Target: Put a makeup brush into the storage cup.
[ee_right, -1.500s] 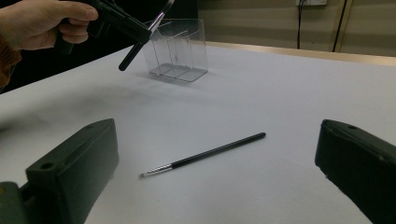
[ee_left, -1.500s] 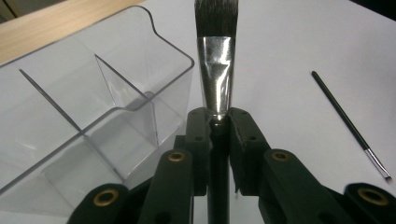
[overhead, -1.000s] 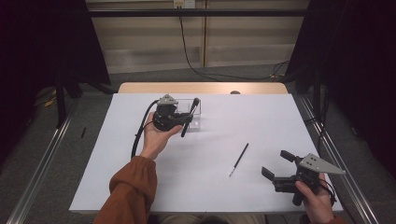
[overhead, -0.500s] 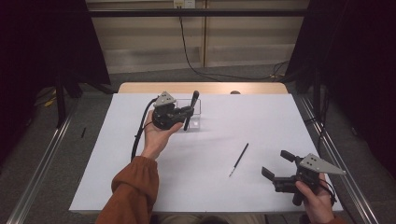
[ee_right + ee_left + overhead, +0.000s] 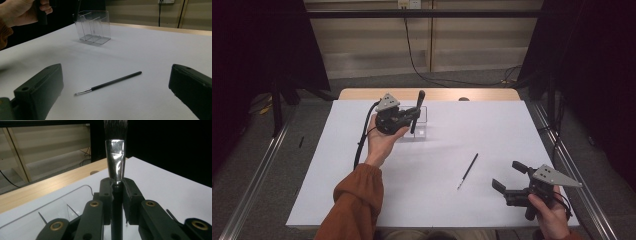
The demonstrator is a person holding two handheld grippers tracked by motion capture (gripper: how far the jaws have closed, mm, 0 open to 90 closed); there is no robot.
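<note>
The left gripper (image 5: 408, 116), jaws clamped on the big brush (image 5: 416, 111), has swung it upright over the clear organizer (image 5: 423, 125), ready to lower in, while the right gripper (image 5: 508, 179) waits with jaws apart near the thin brush (image 5: 468, 170) on the surface (image 5: 492, 130).

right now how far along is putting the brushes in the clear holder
Nothing sits in the clear holder yet. In hand: the left gripper is shut on the big brush, held bristles up above the holder. Left: lowering it in, then the thin brush lying on the table; the right gripper is open near it.
</note>
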